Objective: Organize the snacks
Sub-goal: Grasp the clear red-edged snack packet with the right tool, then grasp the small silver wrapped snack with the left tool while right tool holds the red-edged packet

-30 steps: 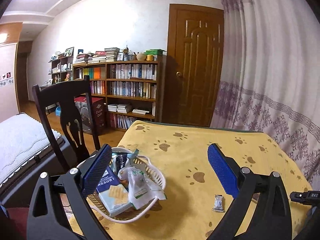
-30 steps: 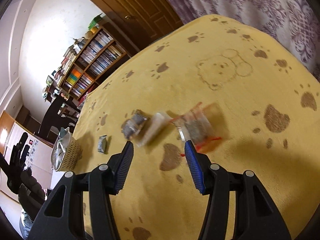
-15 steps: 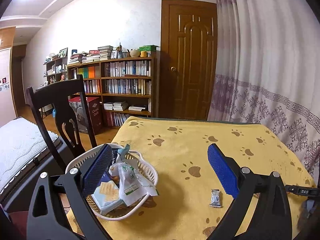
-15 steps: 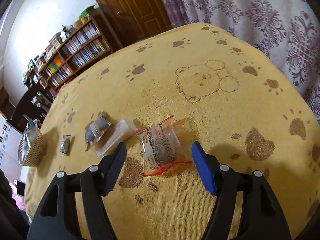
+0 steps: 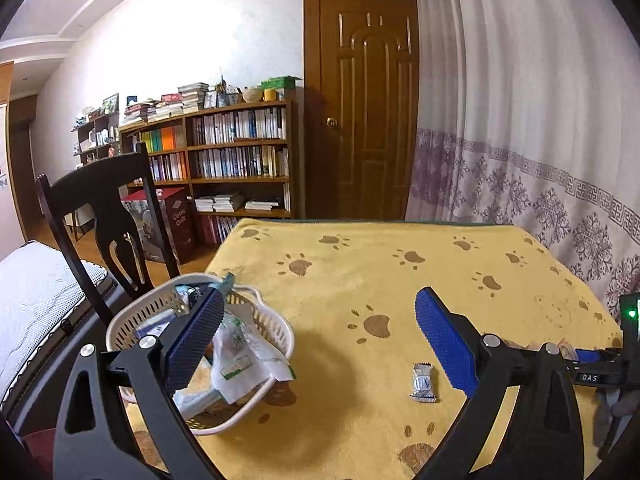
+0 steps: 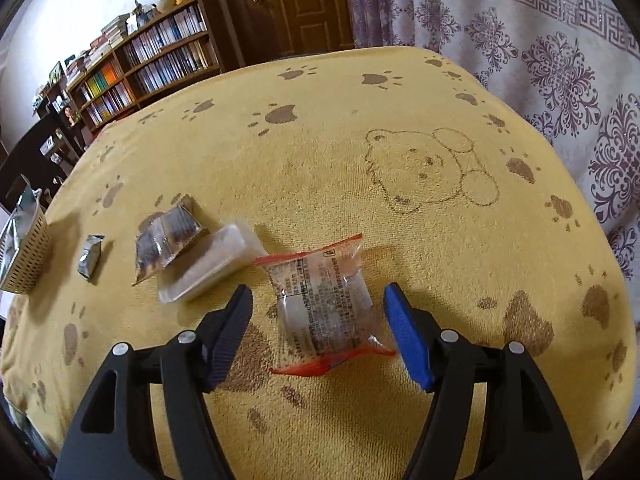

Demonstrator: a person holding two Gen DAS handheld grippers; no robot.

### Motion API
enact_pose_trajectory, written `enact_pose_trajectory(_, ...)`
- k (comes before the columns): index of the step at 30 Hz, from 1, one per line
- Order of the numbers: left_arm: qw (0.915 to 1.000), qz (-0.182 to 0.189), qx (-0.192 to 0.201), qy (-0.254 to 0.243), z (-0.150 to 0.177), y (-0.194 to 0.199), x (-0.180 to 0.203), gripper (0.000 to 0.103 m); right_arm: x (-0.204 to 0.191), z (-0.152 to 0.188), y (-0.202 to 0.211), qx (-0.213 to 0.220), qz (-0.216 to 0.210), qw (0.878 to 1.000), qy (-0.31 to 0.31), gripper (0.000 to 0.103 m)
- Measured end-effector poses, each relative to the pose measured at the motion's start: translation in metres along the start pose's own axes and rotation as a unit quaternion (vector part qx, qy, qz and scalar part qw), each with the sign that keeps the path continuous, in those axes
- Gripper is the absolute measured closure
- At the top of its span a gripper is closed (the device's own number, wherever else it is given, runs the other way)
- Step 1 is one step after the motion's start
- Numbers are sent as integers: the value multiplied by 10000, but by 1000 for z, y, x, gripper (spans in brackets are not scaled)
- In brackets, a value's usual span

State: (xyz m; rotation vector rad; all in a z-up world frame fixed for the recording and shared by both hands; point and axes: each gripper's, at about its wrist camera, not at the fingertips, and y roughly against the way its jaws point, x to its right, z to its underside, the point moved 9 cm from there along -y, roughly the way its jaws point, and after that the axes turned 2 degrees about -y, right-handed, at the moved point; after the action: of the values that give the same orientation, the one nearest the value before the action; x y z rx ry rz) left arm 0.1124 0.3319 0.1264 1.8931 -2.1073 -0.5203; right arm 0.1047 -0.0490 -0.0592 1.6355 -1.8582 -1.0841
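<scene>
Left view: the left gripper (image 5: pixel 316 336) hangs wide and empty above the basket (image 5: pixel 276 324) at the table's left edge. Right view: the right gripper (image 6: pixel 318 332) straddles the red-edged packet (image 6: pixel 324 300), jaws wide; the slick film may slip when pinched.

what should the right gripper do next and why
Probably lower a little and close on the red-edged clear packet. The right gripper is open with a finger on either side of it, the packet lies flat on the yellow cloth, and nothing is gripped yet.
</scene>
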Motion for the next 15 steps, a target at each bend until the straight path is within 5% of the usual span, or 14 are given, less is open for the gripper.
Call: enact_pose_trajectory(15,9950,408,-750,-510,52,-45,56,5,10,3,4,206,179,9996,-22,61)
